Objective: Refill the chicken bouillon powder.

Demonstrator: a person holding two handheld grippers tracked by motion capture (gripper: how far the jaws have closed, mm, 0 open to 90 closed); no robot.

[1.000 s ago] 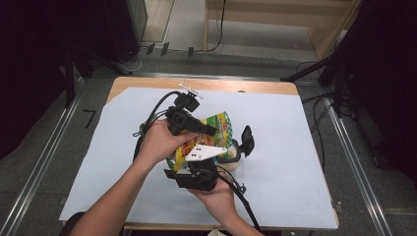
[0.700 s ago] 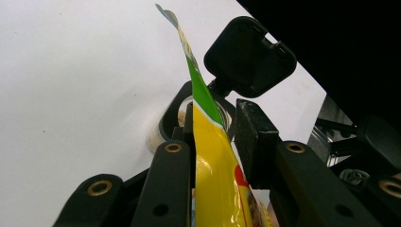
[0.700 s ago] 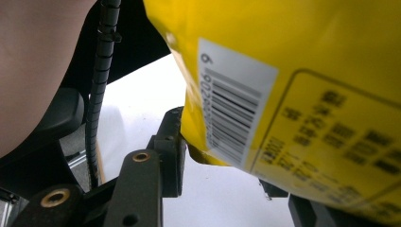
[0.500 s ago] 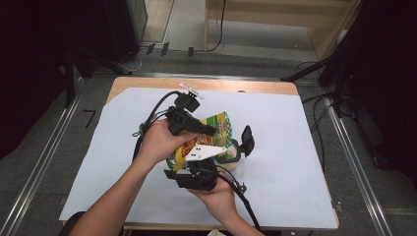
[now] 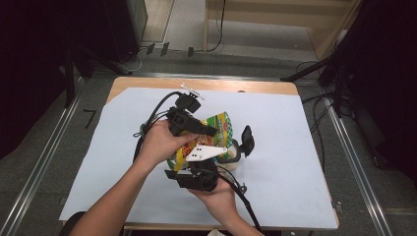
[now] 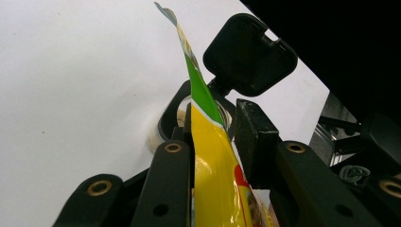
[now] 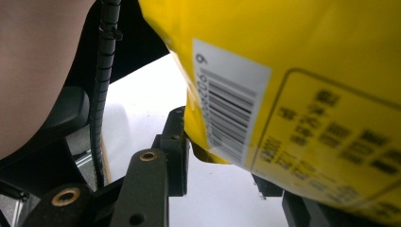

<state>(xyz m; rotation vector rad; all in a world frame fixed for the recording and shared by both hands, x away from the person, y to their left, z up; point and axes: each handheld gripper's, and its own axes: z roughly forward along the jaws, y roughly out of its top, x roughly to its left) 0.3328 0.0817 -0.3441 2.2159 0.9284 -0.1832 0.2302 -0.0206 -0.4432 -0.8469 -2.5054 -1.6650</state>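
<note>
A yellow and green snack bag [image 5: 222, 124] hangs tilted over a small clear jar [image 5: 231, 158] whose black flip lid [image 5: 247, 140] stands open. My left gripper [image 5: 210, 132] is shut on the bag's upper edge [image 6: 208, 161], right above the jar's mouth [image 6: 176, 118] and the lid [image 6: 248, 54]. My right gripper [image 5: 196, 167] comes from below at the bag's bottom. Its jaws have just been closing with the bag [image 7: 283, 71] between them. One pad [image 7: 177, 142] touches the bottom seam beside the barcode label [image 7: 227, 109]; the bag hides the other pad.
The jar stands on a pale sheet [image 5: 295, 147] that covers the wooden table [image 5: 147, 82]. Both grippers' black cables [image 5: 152, 110] loop over the sheet, and one [image 7: 101, 71] runs past the left hand [image 7: 38, 71]. Metal rails [image 5: 354, 172] flank the table.
</note>
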